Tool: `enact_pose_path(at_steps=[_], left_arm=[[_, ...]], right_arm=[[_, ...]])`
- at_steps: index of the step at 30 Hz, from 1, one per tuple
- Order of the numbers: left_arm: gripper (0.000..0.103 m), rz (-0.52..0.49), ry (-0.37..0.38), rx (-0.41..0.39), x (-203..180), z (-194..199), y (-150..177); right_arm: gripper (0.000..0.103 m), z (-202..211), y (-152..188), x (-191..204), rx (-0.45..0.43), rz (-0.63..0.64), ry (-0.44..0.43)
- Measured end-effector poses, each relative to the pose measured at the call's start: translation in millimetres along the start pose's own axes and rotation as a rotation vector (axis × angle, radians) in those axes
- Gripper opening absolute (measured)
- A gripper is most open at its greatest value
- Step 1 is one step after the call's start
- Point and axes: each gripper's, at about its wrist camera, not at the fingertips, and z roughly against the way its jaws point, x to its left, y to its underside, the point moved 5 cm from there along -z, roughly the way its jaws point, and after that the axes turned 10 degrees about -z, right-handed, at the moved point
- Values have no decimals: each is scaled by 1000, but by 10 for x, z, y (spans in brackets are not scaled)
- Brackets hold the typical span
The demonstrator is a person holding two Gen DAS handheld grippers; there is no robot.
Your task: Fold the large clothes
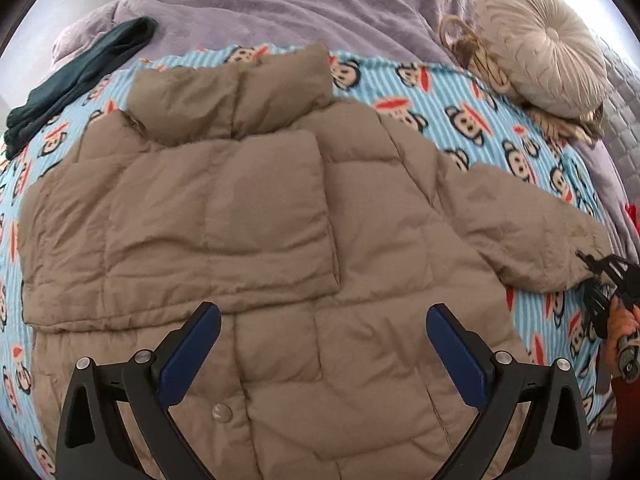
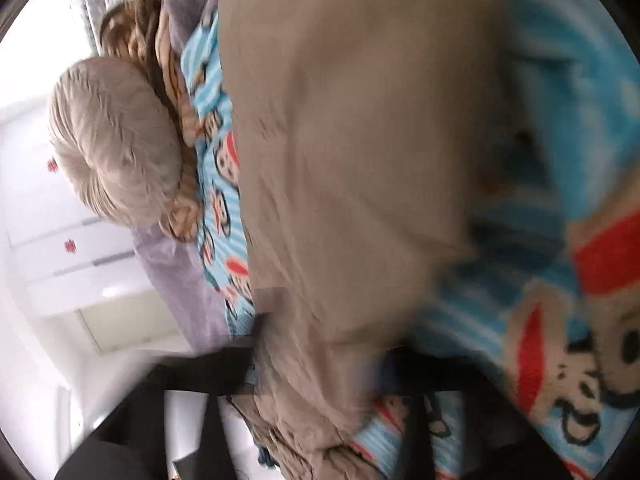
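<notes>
A tan puffer jacket (image 1: 280, 220) lies flat on the bed, collar at the far side, with one sleeve folded across its chest. Its other sleeve (image 1: 532, 232) stretches out to the right. My left gripper (image 1: 324, 320) hovers open over the jacket's lower front, near a snap button, with nothing between its blue pads. At the right edge of the left wrist view, my right gripper (image 1: 592, 276) sits at that sleeve's cuff. The right wrist view is blurred: the sleeve (image 2: 360, 160) fills it and the cuff runs down between the dark fingers of the right gripper (image 2: 320, 380), which looks shut on it.
A blue striped monkey-print blanket (image 1: 460, 120) lies under the jacket, over a purple bedcover (image 1: 280, 4). A round beige cushion (image 1: 540, 48) and a striped plush toy (image 1: 480, 60) sit at the far right. A dark green garment (image 1: 80, 76) lies far left. White cabinets (image 2: 60, 240) stand beyond the bed.
</notes>
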Motion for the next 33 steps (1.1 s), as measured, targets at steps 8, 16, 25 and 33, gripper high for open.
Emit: enact_pose_path(at_steps=[8, 16, 25, 33], left_arm=[[103, 74, -82, -71, 550, 230, -45], [103, 216, -114, -101, 1222, 335, 131], [103, 316, -155, -100, 1838, 292, 378], [103, 328, -133, -96, 2061, 109, 403]], right_arm=[[6, -83, 624, 911, 7, 374, 12], [6, -561, 2204, 1744, 111, 891, 11], [6, -1450, 4140, 1372, 315, 1378, 128], [6, -2062, 4457, 384, 409, 1439, 364]])
